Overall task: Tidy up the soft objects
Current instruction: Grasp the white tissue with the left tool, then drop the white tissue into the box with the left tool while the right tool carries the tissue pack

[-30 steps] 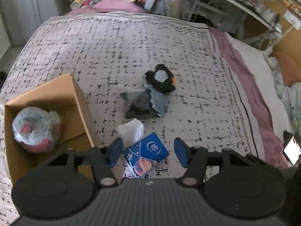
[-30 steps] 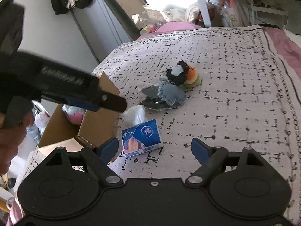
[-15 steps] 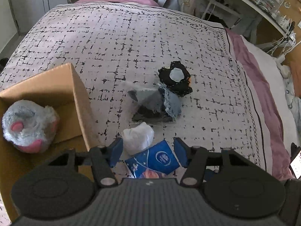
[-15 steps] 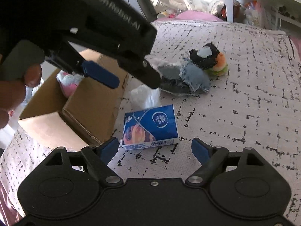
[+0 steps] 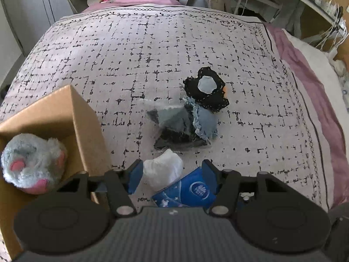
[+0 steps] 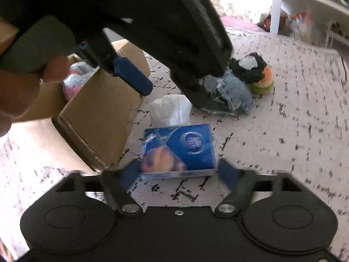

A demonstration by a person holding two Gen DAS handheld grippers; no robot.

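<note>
Both claws have been descending: right claw [image 6: 176, 171] is closing around the tissue pack [image 6: 178, 147], not yet gripping; left claw [image 5: 171, 174] is hanging open, empty.

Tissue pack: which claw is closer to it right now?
Right. The right claw straddles the tissue pack and is closing on it, pads not clearly touching. The left claw hangs above its tuft end.
</note>
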